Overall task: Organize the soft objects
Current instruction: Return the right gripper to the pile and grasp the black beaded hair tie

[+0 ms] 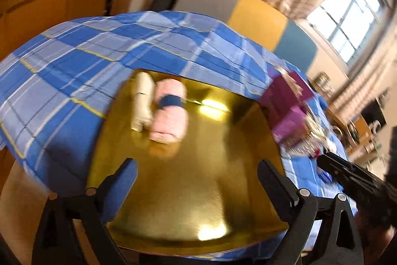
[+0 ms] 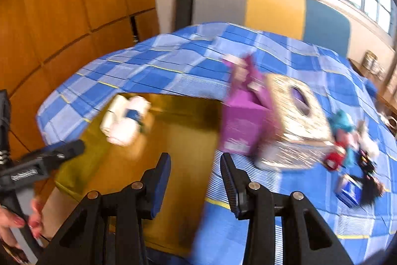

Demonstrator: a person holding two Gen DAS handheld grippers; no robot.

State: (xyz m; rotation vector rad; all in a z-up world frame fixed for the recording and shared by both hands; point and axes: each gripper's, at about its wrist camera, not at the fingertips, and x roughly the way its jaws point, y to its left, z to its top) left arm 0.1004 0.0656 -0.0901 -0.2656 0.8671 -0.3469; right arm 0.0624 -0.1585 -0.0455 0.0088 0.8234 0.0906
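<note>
A shiny gold tray (image 1: 193, 190) lies on a bed with a blue plaid cover (image 1: 74, 61). At the tray's far left lie a rolled pink towel with a blue band (image 1: 170, 113) and a cream roll (image 1: 143, 101) side by side; both rolls (image 2: 125, 118) show in the right wrist view too. My left gripper (image 1: 196, 173) hangs over the tray's near part, jaws wide apart, nothing between them. My right gripper (image 2: 196, 170) hovers above the gold tray's right edge (image 2: 173, 165), jaws partly apart and empty. The pictures are blurred.
A purple box (image 2: 244, 121) and a woven tissue box (image 2: 295, 111) stand right of the tray. Small toys and a blue packet (image 2: 349, 160) lie further right on the cover. Wooden cupboards (image 2: 62, 4) are at the left, a padded headboard (image 2: 273, 9) and window behind.
</note>
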